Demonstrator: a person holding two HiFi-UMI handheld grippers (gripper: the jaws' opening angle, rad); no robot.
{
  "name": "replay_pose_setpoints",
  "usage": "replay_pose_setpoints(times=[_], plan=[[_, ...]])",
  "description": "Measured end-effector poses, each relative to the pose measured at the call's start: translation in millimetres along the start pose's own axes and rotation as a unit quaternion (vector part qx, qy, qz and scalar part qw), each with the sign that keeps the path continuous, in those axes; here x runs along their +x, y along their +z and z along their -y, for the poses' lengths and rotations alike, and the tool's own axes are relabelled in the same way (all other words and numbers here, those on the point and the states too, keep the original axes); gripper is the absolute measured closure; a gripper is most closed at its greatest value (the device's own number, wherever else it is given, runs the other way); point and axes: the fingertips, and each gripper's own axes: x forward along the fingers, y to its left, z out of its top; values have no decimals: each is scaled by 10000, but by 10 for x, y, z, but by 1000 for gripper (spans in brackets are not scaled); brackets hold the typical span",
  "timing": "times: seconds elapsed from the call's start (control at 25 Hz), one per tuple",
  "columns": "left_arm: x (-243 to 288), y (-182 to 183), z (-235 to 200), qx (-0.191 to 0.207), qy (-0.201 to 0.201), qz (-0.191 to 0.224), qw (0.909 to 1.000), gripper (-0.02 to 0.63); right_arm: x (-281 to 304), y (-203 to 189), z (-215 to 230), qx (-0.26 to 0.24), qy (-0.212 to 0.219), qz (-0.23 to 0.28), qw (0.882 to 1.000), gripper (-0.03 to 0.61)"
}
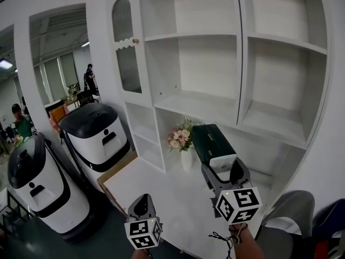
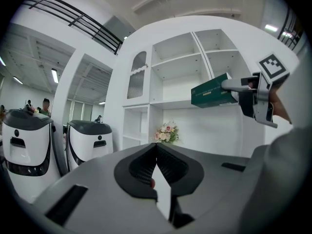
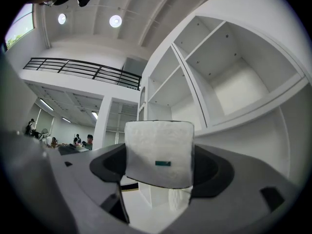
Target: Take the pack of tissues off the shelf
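Squarely in right gripper (image 1: pixel 222 169) — tissue pack (image 1: pixel 209 140)

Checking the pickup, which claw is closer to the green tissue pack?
Right. The right claw grips the tissue pack; the left claw, shut, is apart, lower left in the head view.

1. Head view: from above and behind the left tongs (image 1: pixel 142 201) and right tongs (image 1: pixel 222 163), looking down at the white shelf unit (image 1: pixel 207 63) and the flowers (image 1: pixel 180 136).
2. Left gripper view: low and level, further back, facing the same shelf unit and flowers.
3. Right gripper view: tilted upward, close under the shelves, with the pack of tissues (image 3: pixel 158 152) filling its middle.
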Motion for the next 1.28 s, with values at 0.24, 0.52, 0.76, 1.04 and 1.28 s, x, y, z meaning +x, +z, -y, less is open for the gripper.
replay_pose_setpoints(times=[0.24, 0.52, 0.76, 1.04, 1.28], plan=[[111, -24, 225, 27, -235, -38, 9997, 595, -331, -453, 145, 109, -247, -243, 9993, 193], [296, -60, 564, -10, -627, -63, 9980, 595, -686, -991, 366, 198, -668, -679, 9953, 193], [416, -78, 814, -24, -938, -73, 9956, 595, -851, -1196, 506, 260, -1037, -877, 9904, 193], [529, -88, 922, -69, -1110, -77, 9938, 595, -892, -1144, 594, 156, -1268, -745, 9890, 193], [610, -104, 937, -74, -1190, -82, 9928, 595, -867, -1160, 605, 116, -1362, -704, 9881, 193]])
